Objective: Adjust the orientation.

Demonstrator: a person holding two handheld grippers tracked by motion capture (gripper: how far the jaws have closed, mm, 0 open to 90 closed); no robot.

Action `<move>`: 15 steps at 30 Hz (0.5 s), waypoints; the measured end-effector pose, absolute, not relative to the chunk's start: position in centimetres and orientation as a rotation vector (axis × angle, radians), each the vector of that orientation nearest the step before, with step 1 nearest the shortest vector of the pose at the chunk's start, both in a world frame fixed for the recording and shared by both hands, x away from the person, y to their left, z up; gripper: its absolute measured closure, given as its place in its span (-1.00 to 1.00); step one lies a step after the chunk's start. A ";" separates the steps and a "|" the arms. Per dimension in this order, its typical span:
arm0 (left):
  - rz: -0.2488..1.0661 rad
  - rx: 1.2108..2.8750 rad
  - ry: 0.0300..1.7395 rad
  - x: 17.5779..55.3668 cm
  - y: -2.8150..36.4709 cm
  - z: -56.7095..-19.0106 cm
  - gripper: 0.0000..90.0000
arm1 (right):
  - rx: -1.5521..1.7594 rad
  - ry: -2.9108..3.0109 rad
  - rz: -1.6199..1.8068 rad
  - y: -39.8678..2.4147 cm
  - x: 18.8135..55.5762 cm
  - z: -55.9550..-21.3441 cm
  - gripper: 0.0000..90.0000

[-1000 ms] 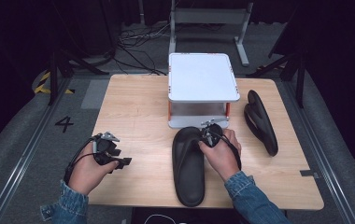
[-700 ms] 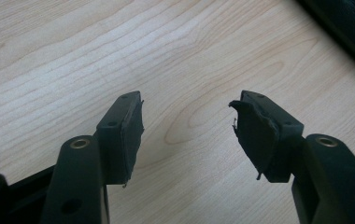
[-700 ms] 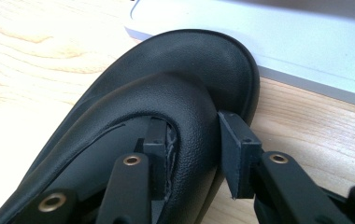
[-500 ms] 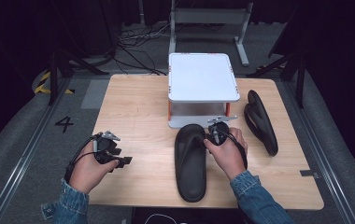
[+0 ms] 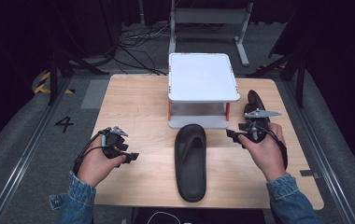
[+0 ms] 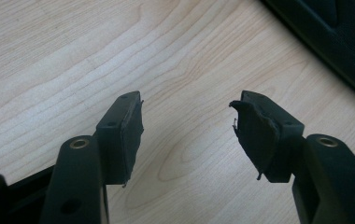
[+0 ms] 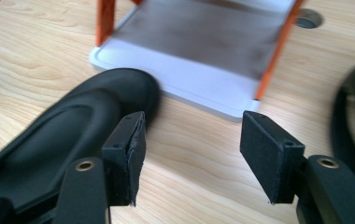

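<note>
A person sits at a light wooden table (image 5: 138,112), holding a two-jaw gripper in each hand; denim sleeves enter from the near edge. A black slipper (image 5: 190,161) lies flat, sole down, near the middle of the table, its long axis running away from the person and its far end touching or just short of the lower shelf of a small white two-tier rack (image 5: 202,77) with orange posts that stands at the far middle of the table. A second black slipper (image 5: 254,103) lies by the right edge, just beside the rack. The right gripper (image 5: 235,135) hangs above the bare wood between the two slippers, close to the rack's near right corner; its jaws have just been opening and now stand spread, with nothing between them. In the right gripper view the near slipper (image 7: 73,135) lies at the left beside the left jaw, not touching it, the rack's lower shelf (image 7: 189,91) lies ahead, and the other slipper (image 7: 351,121) shows blurred at the right edge. The left gripper (image 5: 130,157) rests low over the left part of the table, well apart from the near slipper, jaws spread over bare wood; in the left gripper view a dark slipper edge (image 6: 339,37) crosses the upper right corner.
</note>
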State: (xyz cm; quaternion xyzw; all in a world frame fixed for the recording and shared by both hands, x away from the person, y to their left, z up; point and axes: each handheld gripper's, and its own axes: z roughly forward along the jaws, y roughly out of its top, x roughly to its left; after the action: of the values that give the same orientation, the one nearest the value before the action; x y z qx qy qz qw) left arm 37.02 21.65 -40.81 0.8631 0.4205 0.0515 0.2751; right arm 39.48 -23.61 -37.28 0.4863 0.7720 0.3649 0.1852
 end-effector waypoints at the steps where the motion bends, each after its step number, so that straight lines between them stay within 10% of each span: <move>1: 0.144 2.319 1.131 36.9 21.8 -40.8 -0.08 | 1.369 2.167 1.013 -24.2 39.6 -37.1 -0.07; 15: 0.191 2.308 1.154 36.2 23.4 -41.2 -0.21 | 1.430 2.079 0.843 -29.6 42.2 -35.9 -0.09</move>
State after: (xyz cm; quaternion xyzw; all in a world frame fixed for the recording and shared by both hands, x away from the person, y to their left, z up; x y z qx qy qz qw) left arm 36.21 23.37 -41.19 0.8580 0.4290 0.0710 0.2736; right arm 42.23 -29.63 -35.89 0.5220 0.7589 0.3077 0.2385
